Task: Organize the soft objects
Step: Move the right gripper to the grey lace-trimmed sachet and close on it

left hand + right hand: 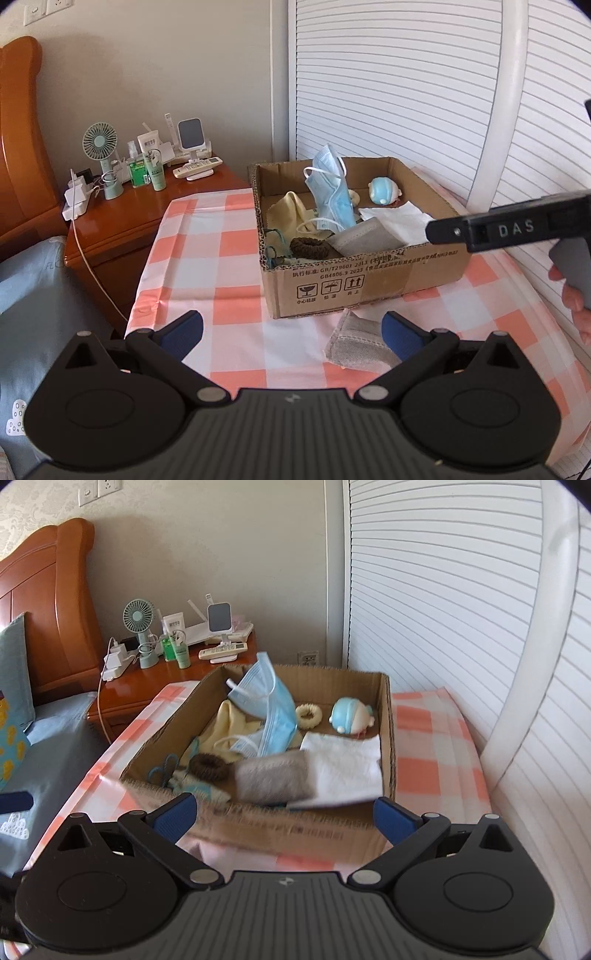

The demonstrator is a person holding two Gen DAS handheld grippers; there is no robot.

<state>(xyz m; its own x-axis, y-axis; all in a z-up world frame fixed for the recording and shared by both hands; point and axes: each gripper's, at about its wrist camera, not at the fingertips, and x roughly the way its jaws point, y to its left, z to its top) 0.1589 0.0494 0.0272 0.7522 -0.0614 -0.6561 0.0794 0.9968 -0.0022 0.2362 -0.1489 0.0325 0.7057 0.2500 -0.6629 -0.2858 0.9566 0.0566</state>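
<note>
While both grippers gape empty, a grey cloth (pixel 360 341) lies just beside the left gripper (pixel 291 332)'s right finger.

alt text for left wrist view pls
Open left gripper hovers over a pink-checked tablecloth, a grey cloth by its right finger. Behind sits a cardboard box holding masks, cloths and hair ties.

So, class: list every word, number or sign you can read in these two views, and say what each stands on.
"DAS": on the right gripper's black body.
"GB/T2960", "2013", "GB4806.9 2023": on the cardboard box front; the Chinese print is too small to read.
Fragile, keep-dry and this-way-up signs: same box front.
White tube and green bottle labels: too small.
</note>
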